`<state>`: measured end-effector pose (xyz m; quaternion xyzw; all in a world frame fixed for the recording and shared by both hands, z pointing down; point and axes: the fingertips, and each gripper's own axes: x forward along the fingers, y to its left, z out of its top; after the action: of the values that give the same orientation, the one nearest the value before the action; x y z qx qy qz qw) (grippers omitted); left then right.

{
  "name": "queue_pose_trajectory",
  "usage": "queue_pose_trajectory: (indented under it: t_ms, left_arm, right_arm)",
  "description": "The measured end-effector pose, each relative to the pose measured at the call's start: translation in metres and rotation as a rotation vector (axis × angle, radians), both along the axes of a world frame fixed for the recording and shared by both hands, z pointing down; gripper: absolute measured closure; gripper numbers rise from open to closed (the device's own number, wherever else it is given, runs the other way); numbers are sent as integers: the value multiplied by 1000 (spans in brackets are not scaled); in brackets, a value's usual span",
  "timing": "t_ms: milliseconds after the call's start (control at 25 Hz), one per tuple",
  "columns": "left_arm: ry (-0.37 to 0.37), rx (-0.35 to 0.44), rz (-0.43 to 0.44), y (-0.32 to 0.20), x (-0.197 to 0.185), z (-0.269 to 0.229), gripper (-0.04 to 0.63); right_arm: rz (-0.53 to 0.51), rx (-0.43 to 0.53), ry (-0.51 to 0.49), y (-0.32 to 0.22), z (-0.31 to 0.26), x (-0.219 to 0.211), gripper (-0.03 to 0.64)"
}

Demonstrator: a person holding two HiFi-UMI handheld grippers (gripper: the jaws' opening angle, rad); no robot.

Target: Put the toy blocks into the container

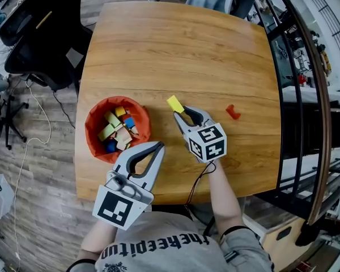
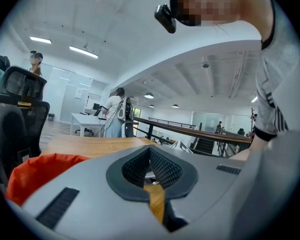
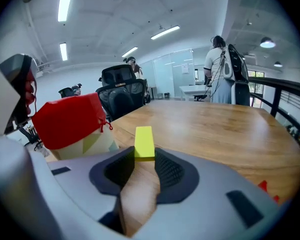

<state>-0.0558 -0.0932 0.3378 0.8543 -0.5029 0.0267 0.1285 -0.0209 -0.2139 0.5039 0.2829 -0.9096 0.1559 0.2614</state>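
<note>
A yellow block [image 1: 175,103] is held clear of the wooden table [image 1: 175,50], with my right gripper [image 1: 179,113] shut on its lower end. In the right gripper view the yellow block [image 3: 144,143] stands up between the dark pads. The orange-red fabric container [image 1: 94,130] sits to its left and holds several coloured blocks [image 1: 119,130]. A small red block [image 1: 233,111] lies on the table to the right. My left gripper [image 1: 159,146] rests just right of the container's near side, its tips together with nothing between them.
Black office chairs [image 1: 42,30] stand off the table's left side and a dark railing [image 1: 306,95] runs along the right. The container [image 3: 70,119] shows red at the left of the right gripper view. People stand by distant desks [image 2: 115,111].
</note>
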Motion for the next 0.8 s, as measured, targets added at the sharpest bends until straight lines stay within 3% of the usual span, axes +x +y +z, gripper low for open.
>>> queue_pose_trajectory:
  t_ms: [800]
  left_arm:
    - [33,65,-4,24,-13,-13,581]
  right_arm:
    - [10,133,-117,50,-86,-6,485]
